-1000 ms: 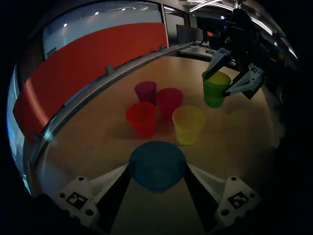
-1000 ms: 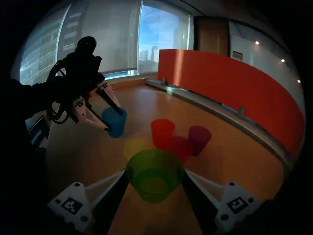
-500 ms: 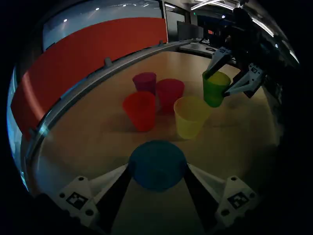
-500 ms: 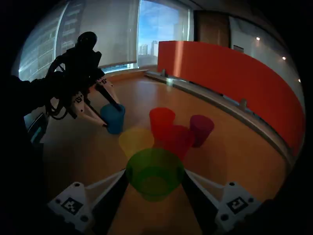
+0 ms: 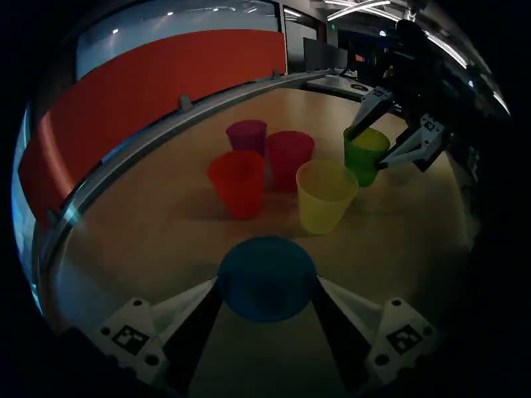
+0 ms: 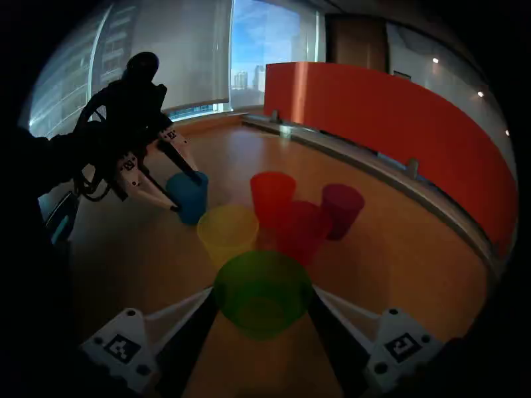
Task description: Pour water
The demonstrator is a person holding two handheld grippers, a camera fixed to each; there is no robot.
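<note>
My left gripper (image 5: 267, 292) is shut on a blue cup (image 5: 267, 277), held upright above the wooden table (image 5: 166, 232). The right gripper (image 6: 263, 302) is shut on a green cup (image 6: 263, 292). On the table between them stand a yellow cup (image 5: 324, 194), a red cup (image 5: 237, 182), a crimson cup (image 5: 289, 158) and a purple cup (image 5: 247, 136). In the left gripper view the right gripper (image 5: 373, 142) holds the green cup (image 5: 364, 154) just behind the yellow cup. In the right gripper view the left gripper (image 6: 186, 194) holds the blue cup (image 6: 188, 196) beside the yellow cup (image 6: 227, 233).
A red partition wall (image 5: 146, 79) with a grey rail (image 5: 133, 156) runs along the table's far side. Windows (image 6: 265, 46) stand behind the left gripper in the right gripper view. A person's dark arm (image 6: 60, 159) holds the left gripper.
Both grippers have moved closer to the group of cups. The green cup has sunk lower and nearer the yellow cup; the blue cup also stands closer to it.
</note>
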